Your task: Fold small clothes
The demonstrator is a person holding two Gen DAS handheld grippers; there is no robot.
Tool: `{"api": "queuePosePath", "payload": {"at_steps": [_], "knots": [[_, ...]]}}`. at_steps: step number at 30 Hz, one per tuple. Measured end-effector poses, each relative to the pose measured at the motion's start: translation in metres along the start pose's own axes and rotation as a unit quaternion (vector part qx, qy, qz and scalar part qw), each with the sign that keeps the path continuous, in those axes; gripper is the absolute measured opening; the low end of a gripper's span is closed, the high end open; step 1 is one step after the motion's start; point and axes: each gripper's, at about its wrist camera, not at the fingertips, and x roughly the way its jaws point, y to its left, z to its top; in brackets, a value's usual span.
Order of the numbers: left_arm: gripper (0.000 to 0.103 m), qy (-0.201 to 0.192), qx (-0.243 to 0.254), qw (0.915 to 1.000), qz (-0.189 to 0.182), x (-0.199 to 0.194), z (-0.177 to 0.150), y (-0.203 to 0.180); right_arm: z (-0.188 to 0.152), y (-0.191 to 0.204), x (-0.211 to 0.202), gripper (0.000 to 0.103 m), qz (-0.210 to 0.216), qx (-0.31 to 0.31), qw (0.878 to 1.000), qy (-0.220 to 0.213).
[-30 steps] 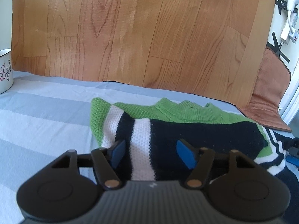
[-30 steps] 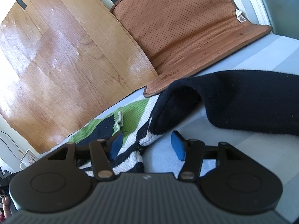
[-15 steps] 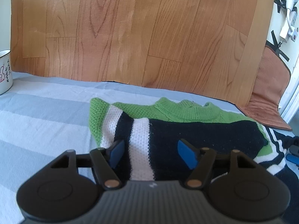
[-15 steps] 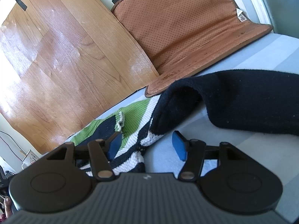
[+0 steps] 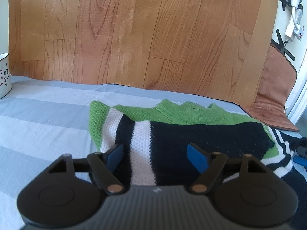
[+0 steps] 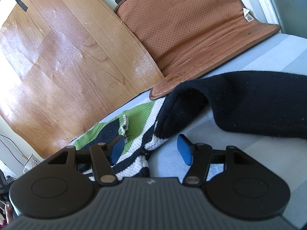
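Note:
A small knitted sweater (image 5: 172, 132), green with black and white stripes, lies on the striped grey-blue sheet (image 5: 44, 118). Its left part is folded over, and the green collar faces the wooden panel. My left gripper (image 5: 156, 154) hovers over the folded part; its jaws are opening, and the blue pads (image 5: 197, 156) press on nothing. The right wrist view shows the sweater's striped edge (image 6: 134, 140) and a black sleeve (image 6: 239, 103) stretching right. My right gripper (image 6: 151, 149) is open above that striped edge, its left pad over the knit and its right pad over bare sheet.
A wood-grain panel (image 5: 134, 38) stands along the sheet's far edge. A brown perforated mat (image 6: 191, 28) leans beside it at the right. A white enamel mug (image 5: 3, 76) sits at the far left. A white plug and cable (image 5: 293, 28) hang on the wall.
The left gripper's pads have spread wider apart. The right gripper's pads look much the same. Neither hand has shifted, and the sweater lies as before.

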Motion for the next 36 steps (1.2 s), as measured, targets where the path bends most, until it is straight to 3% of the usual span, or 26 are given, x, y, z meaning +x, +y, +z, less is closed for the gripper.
{"api": "queuePosePath", "payload": {"at_steps": [36], "knots": [[0.077, 0.003, 0.011, 0.9999, 0.003, 0.0007, 0.0004, -0.0017, -0.0019, -0.0016, 0.0009, 0.064, 0.010, 0.000, 1.000, -0.007]]}}
